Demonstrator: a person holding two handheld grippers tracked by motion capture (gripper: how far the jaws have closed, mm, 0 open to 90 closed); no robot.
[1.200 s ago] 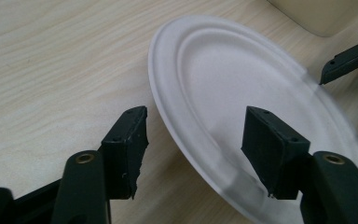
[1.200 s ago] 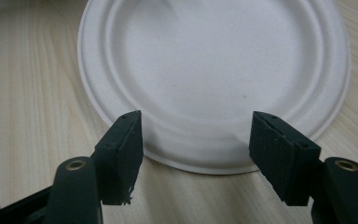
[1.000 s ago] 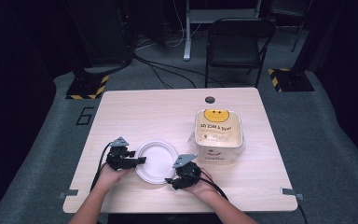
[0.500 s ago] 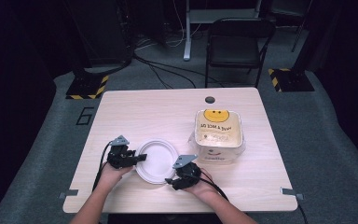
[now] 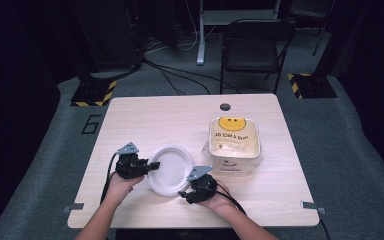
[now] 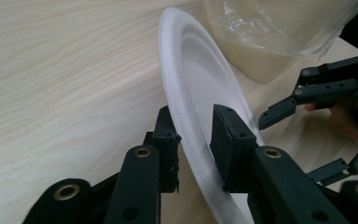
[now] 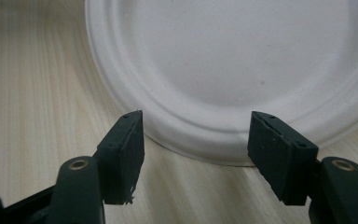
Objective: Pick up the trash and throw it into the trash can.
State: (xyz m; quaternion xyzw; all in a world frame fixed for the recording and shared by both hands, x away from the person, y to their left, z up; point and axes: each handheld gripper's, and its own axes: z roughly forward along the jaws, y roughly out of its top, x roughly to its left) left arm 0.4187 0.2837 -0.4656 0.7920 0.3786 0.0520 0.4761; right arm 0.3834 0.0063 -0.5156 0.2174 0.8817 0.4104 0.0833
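A white paper plate (image 5: 172,167) lies on the wooden table (image 5: 155,120) near its front edge. My left gripper (image 5: 155,164) reaches in from the plate's left side. In the left gripper view its jaws (image 6: 193,135) straddle the plate's rim (image 6: 191,70) and press on it from both sides. My right gripper (image 5: 184,192) sits at the plate's front right edge. In the right gripper view its jaws (image 7: 196,140) stand wide apart just short of the plate's rim (image 7: 242,56), with nothing between them.
A clear plastic bag with a yellow smiley face, wrapped around a pale container (image 5: 234,145), stands just right of the plate, close behind the right gripper. A small round hole (image 5: 225,106) marks the table's back. A black chair (image 5: 255,45) stands beyond the table.
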